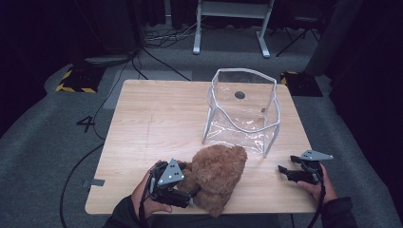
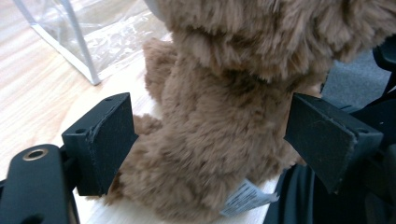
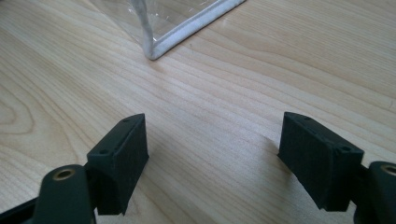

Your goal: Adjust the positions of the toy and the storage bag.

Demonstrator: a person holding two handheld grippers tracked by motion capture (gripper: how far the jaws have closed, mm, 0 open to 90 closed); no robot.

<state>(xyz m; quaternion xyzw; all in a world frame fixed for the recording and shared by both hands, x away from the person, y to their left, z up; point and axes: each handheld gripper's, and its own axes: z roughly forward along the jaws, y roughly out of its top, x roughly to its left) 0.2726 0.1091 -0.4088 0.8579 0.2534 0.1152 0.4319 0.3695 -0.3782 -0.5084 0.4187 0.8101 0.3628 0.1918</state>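
Observation:
A brown plush teddy bear [image 1: 218,173] sits near the front edge of the wooden table [image 1: 152,123]. My left gripper [image 1: 189,181] is at its left side. In the left gripper view the gripper [image 2: 212,140] stands open with the bear's furry body [image 2: 224,93] between the two jaws and a white tag below. A clear plastic bag with white edging [image 1: 242,111] stands open-topped behind the bear. My right gripper [image 1: 286,166] rests at the front right, open over bare wood [image 3: 212,154], with a corner of the bag [image 3: 163,28] just ahead of it.
A dark round spot [image 1: 240,95] shows through the bag. The table's left half is bare wood. Beyond the far edge are grey carpet, cables [image 1: 161,38], a white desk frame [image 1: 233,19] and yellow-black striped bases [image 1: 76,80].

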